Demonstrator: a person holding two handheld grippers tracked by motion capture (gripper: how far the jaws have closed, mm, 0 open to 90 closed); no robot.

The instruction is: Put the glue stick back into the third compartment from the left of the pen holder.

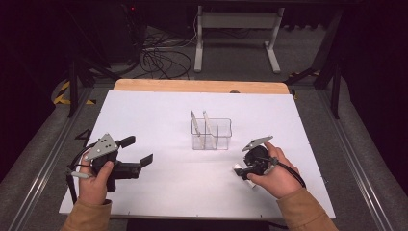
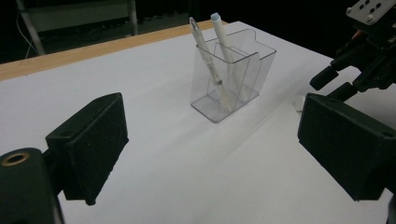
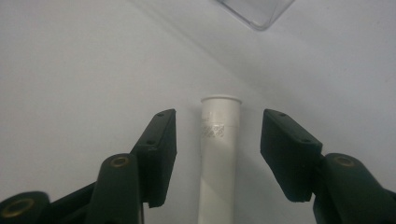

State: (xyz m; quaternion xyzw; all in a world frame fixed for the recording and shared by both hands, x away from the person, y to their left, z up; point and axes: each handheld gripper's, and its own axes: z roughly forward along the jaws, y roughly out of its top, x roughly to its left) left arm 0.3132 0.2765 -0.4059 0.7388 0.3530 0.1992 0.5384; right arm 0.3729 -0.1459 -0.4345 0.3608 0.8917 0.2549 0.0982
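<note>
White tube (image 3: 218, 154) runs off bottom edge of right gripper view, lower end unseen; in high view mostly hidden under right gripper (image 1: 253, 161) and hand. Clear holder (image 3: 256, 10) cut by top edge, just a corner. Label on tube too blurry to read. Pens' (image 2: 208, 56) print illegible, lower center-right.

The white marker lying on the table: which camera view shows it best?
The right gripper view shows the white marker best: it lies large and sharp between the open jaws of the right gripper, which do not touch it. In the high view, the marker is mostly hidden under that gripper. The left gripper view shows a small white end.
</note>
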